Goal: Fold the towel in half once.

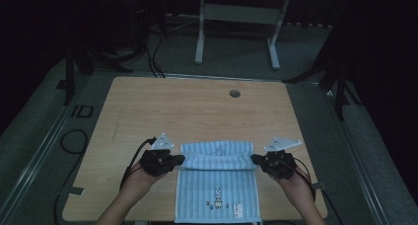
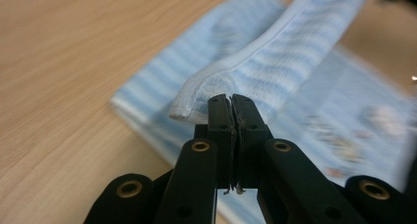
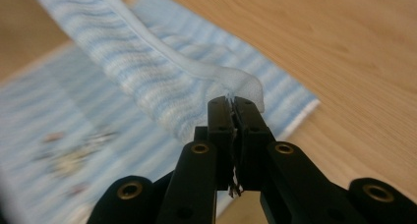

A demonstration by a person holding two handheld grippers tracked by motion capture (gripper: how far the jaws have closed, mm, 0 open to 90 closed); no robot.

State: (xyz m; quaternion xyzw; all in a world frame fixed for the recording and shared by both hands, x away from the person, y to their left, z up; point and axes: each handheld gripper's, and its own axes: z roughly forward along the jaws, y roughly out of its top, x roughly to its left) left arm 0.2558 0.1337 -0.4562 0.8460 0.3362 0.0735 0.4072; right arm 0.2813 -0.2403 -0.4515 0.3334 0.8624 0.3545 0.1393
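Observation:
A light blue striped towel with a small rabbit picture near its front hem lies on the wooden table at the front middle. Its far edge is lifted and folded toward me. My left gripper is shut on the left corner of that lifted edge, and the towel stretches away from its jaws. At the other end my right gripper is shut on the right corner, where the towel runs off to the upper left. The lifted edge hangs between both grippers, a little above the rest of the cloth.
A round cable hole sits near the table's far edge. Black cables trail off the table's left side. A white frame stands on the floor behind the table. The room around is dark.

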